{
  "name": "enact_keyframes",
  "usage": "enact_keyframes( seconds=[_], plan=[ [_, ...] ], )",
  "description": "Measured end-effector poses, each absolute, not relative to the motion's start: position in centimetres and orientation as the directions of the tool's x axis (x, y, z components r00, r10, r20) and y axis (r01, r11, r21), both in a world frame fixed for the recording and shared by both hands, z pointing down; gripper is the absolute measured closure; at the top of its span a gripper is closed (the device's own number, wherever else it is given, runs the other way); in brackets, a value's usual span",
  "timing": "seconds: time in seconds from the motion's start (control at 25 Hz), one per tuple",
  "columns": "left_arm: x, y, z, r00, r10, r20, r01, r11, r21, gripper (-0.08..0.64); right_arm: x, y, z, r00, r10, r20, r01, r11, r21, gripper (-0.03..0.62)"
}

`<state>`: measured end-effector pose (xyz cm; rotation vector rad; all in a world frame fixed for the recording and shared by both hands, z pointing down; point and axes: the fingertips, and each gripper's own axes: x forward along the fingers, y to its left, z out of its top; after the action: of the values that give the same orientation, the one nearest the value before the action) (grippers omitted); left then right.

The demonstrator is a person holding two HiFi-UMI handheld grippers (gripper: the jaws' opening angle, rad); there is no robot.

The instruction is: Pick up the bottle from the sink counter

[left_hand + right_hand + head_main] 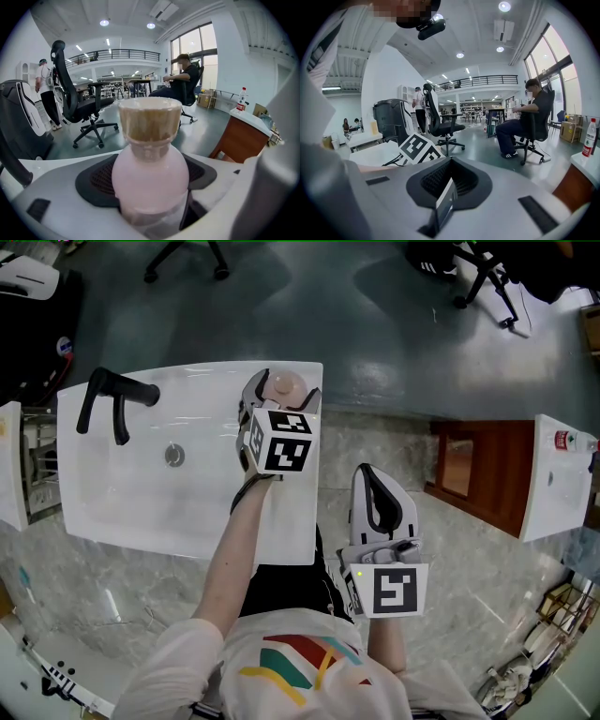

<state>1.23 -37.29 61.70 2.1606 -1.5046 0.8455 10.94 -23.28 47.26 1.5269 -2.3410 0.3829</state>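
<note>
Left gripper (282, 396): clenched on the bottle (150, 164). Its gripper view shows both dark pads pressed against the pink body, one on each side, below the shoulder. The bottle stands upright between the jaws, its tan cap (149, 118) uppermost and on.

Position of the bottle: seen from the head, it is at the tip of my left gripper, over the far right corner of the white sink counter (296, 521). I cannot tell whether its base touches the counter.

Surroundings of the left gripper: the black faucet (112, 399) is well to its left, and the drain (174, 456) lies between the two, nearer me.

Right gripper (368, 476): jaws together, nothing between them. It is to the right of the left gripper and nearer my body, off the counter, above the grey marbled surface (459, 559).

Beyond the bottle in the left gripper view: a black office chair (79, 110) to the left and a seated person (182, 79) to the right.
</note>
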Motion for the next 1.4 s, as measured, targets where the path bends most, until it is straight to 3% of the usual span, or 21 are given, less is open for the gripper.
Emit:
enact_keyframes(
  seconds=[0.4, 0.8, 1.4],
  plan=[
    [-0.1, -36.9, 59.4, 0.261, -0.75, 0.607, -0.947, -0.321, 0.01, 0.168, 10.4, -23.7, 45.6, -0.396, -0.839, 0.372, -0.909, 0.415, -0.031, 0.581],
    [-5.1, -34.2, 48.6, 0.216, -0.847, 0.486, -0.971, -0.241, 0.012, 0.167, 5.9, -23.8, 40.4, -0.48, -0.83, 0.285, -0.867, 0.498, -0.012, 0.581],
    [-20.3, -22.0, 31.1, -0.118, -0.953, 0.279, -0.988, 0.084, -0.132, 0.168, -7.5, -20.4, 29.1, -0.751, -0.659, 0.03, -0.658, 0.752, 0.032, 0.581]
  ],
)
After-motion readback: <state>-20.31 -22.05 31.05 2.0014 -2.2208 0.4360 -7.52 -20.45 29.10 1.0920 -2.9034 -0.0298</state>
